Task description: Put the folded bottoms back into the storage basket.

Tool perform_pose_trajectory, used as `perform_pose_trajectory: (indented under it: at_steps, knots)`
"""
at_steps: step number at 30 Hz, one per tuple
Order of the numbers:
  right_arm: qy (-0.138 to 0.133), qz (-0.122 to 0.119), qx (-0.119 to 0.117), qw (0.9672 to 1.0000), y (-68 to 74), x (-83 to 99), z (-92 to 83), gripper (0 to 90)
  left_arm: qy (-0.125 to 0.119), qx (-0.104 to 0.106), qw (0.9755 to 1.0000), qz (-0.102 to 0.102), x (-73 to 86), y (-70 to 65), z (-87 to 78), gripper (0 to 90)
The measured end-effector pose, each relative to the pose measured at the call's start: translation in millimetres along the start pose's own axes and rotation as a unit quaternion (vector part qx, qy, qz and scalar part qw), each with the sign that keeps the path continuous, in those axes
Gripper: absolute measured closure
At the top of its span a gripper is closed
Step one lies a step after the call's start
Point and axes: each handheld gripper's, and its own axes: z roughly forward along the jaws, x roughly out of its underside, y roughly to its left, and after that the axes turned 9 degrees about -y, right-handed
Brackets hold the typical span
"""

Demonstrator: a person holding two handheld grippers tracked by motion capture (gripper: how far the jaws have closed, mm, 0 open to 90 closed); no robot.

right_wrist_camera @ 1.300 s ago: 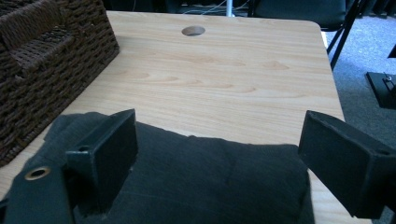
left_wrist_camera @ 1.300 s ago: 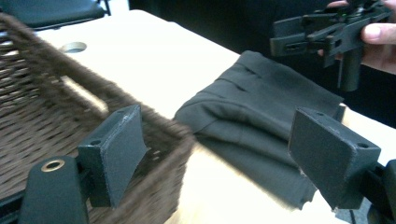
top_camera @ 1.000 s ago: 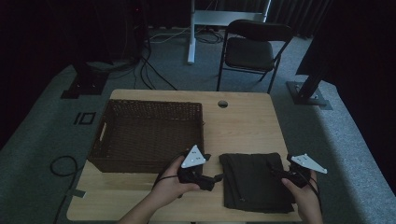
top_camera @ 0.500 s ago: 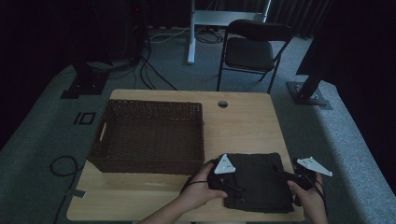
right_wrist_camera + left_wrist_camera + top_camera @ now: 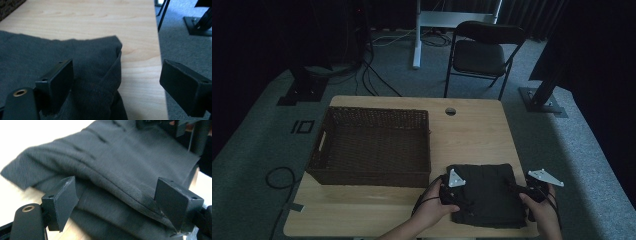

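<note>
Dark grey woven cloth, folded into a thick rectangle (image 5: 488, 195), is lying on the near right part of the wooden table (image 5: 472, 135), close to the front edge. The person is holding one tool at each short side of this folded cloth.

The left tool (image 5: 455, 192) is sitting at the left edge of the cloth, with its grey three-cornered plate on top. In the left gripper view its two black jaws are standing wide apart (image 5: 117, 205), and the folded layers of the cloth (image 5: 120, 170) are lying between them; the pads are not pressing on the fabric. The other tool is showing at the top right of that view, at the far side of the cloth.

The right tool (image 5: 532, 192) is sitting at the right edge of the cloth. In the right gripper view its jaws are also standing wide apart (image 5: 117, 82). The corner fold of the cloth (image 5: 100, 75) is lying just beside the left jaw, and the right jaw is hanging over the table edge and the grey carpet floor (image 5: 185, 45), well clear of the fabric.

A brown wicker basket (image 5: 372, 175) is standing on the left half of the table, near the cloth but not touching it.
</note>
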Motion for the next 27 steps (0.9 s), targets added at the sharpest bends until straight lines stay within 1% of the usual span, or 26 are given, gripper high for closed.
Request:
perform_pose_trajectory:
  at_steps: [2,3,6,7,8,9,12,13,14,18,19,23,24,27]
  knots:
    - [0.004,0.004,-0.001,1.0,-0.3,2.5,2.4,11.6,0.007,-0.005,0.9999,-0.009,3.3,1.5,1.5,17.8]
    - [0.008,0.005,-0.002,1.0,-0.4,3.5,3.3,11.5,0.009,-0.007,0.9998,-0.017,4.4,2.3,1.9,17.3]
    - [0.019,0.009,-0.008,0.9998,-0.7,5.7,6.0,11.4,0.015,-0.01,0.9995,-0.028,7.0,4.7,2.6,16.5]
    - [0.023,0.01,-0.011,0.9996,-1.2,6.2,6.8,11.1,0.016,-0.01,0.9994,-0.03,8.1,5.5,3.1,16.4]
    - [0.027,0.011,-0.013,0.9995,-1.6,6.6,7.8,11.2,0.017,-0.009,0.9991,-0.038,9.7,6.8,4.1,16.4]
    - [0.033,0.008,-0.02,0.9992,-1.8,6.9,9.1,11.1,0.017,-0.01,0.9989,-0.043,10.7,7.4,5.0,16.2]
    - [0.038,0.012,-0.029,0.9988,-2.1,7.7,12.0,10.6,0.021,-0.012,0.9984,-0.051,15.9,10.7,9.1,15.1]
    - [0.038,0.014,-0.032,0.9986,-2.1,8.2,13.3,10.3,0.021,-0.012,0.9984,-0.051,15.9,10.7,9.1,14.6]
    - [0.038,0.016,-0.033,0.9986,-2.3,8.6,14.1,10.1,0.02,-0.008,0.9973,-0.07,18.7,14.0,11.6,14.0]
    - [0.045,0.042,-0.05,0.9969,-6.3,11.2,17.1,10.1,0.017,0.001,0.9956,-0.093,24.0,19.8,16.8,10.0]
    - [0.049,0.05,-0.054,0.9961,-7.7,11.8,17.9,10.1,0.011,0.004,0.9958,-0.091,24.7,20.5,17.6,9.9]
    - [0.064,0.07,-0.073,0.9929,-11.6,14.8,21.4,10.3,0.001,0.009,0.9959,-0.09,24.6,21.8,21.0,9.9]
    - [0.064,0.073,-0.077,0.9923,-12.7,15.5,22.2,10.5,0.0,0.009,0.996,-0.089,24.5,21.9,21.8,9.8]
    - [0.064,0.068,-0.087,0.9918,-12.1,15.4,22.2,15.2,-0.006,0.008,0.9968,-0.08,24.3,21.8,25.1,8.4]
